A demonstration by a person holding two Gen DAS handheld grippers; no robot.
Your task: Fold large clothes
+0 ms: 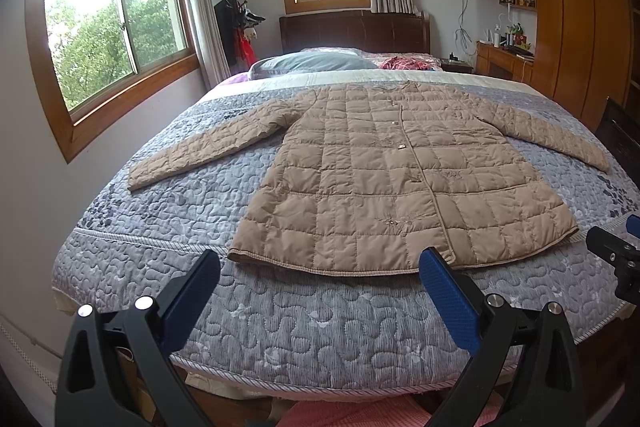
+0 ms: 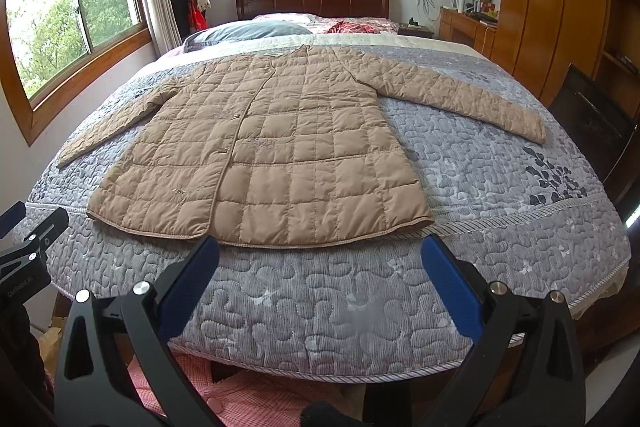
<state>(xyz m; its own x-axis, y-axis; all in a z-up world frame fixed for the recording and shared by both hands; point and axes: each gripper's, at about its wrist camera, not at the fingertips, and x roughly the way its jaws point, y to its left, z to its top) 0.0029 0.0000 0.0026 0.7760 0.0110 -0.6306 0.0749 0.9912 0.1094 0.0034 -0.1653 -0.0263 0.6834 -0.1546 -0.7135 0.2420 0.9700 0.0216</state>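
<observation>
Bedroom with a big bed point(image 1: 132, 259) under a grey quilted cover, and a tan quilted coat point(image 1: 400, 179) is laid flat on it, sleeves spread, collar toward the headboard, hem nearest the grippers. Left gripper point(image 1: 320, 269) and right gripper point(image 2: 320, 255) both hover just short of the hem, jaws wide open, holding nothing. The coat's long axis runs straight away from them, so each looks about equally close.

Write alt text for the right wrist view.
A tan quilted coat lies flat, front up, sleeves spread, on a bed's grey quilted cover. The open right gripper hovers near its hem, holding nothing; the left gripper shows at the left edge.
</observation>
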